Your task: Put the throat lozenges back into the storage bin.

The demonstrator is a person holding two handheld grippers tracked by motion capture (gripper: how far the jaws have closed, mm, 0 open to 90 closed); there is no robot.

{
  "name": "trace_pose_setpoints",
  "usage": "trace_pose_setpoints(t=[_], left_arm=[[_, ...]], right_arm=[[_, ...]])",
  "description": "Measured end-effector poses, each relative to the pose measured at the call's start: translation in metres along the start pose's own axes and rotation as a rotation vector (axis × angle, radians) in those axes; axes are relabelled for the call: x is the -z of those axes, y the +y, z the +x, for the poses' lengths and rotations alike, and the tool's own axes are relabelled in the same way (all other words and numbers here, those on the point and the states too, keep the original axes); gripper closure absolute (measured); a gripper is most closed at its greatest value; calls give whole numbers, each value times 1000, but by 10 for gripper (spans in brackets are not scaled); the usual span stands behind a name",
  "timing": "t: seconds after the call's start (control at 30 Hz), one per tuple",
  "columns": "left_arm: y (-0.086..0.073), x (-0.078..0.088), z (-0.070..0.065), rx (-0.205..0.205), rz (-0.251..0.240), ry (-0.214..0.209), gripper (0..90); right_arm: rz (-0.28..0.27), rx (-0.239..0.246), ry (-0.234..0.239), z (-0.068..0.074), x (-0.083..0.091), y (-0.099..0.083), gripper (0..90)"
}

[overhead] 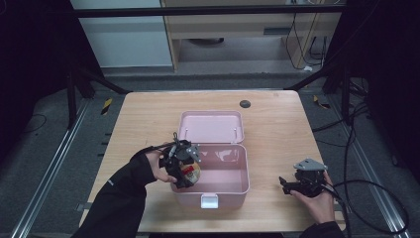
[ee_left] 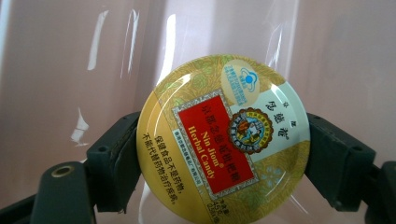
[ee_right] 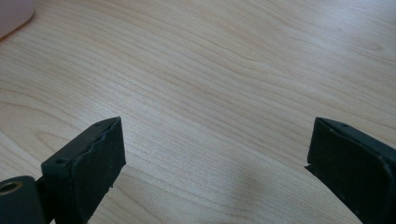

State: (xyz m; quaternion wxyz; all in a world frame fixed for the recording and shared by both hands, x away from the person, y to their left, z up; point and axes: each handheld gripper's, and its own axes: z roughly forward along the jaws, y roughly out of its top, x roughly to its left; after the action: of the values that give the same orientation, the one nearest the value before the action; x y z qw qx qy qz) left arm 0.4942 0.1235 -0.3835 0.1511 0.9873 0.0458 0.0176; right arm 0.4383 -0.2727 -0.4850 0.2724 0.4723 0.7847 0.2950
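**Candy tin held over open pink box, right gripper idle**

High view: wooden desk [overhead: 148,114] carries a pink plastic box [overhead: 233,191], lid [overhead: 211,127] swung back flat behind it, white latch [overhead: 209,201] at the front wall. Small dark disc [overhead: 244,103] near the desk's far edge, well apart. Left gripper [overhead: 184,166] sits at the box's left end, over the wall and inside edge, holding the round candy tin [overhead: 191,171]. Right gripper [overhead: 293,186] rests on the desk right of the box, apart from it, cable [overhead: 376,198] trailing off the edge.

Left gripper view: fingers [ee_left: 116,163] clamp the tin [ee_left: 223,140] by its rim on both sides. Tin lid is gold with a red label reading "Nin Jiom Herbal Candy", a round emblem and a pale corner patch. Pink box wall [ee_left: 70,70] right behind it, glossy.

Right gripper view: fingers [ee_right: 95,163] spread wide, nothing between them, bare desk below; box corner [ee_right: 14,14] top left.
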Motion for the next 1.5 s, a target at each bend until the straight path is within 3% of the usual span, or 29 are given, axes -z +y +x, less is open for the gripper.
trace_pose_setpoints(t=[0.37, 1.07, 1.3, 1.5], left_arm=[[-2, -11, 1, -3, 18, -3, 194], [-4, -10, 0, 1, 7, 8, 163], [-10, 17, -5, 20, -102, 61, 185], [-26, 53, -11, 83, -250, 145, 197]], right_arm=[[1, 2, 1, 0, 0, 0, 43], [1, -1, 0, 0, 0, 0, 40], [-5, -6, -5, -2, 1, 0, 42], [-10, -15, -10, -3, 2, -1, 47]])
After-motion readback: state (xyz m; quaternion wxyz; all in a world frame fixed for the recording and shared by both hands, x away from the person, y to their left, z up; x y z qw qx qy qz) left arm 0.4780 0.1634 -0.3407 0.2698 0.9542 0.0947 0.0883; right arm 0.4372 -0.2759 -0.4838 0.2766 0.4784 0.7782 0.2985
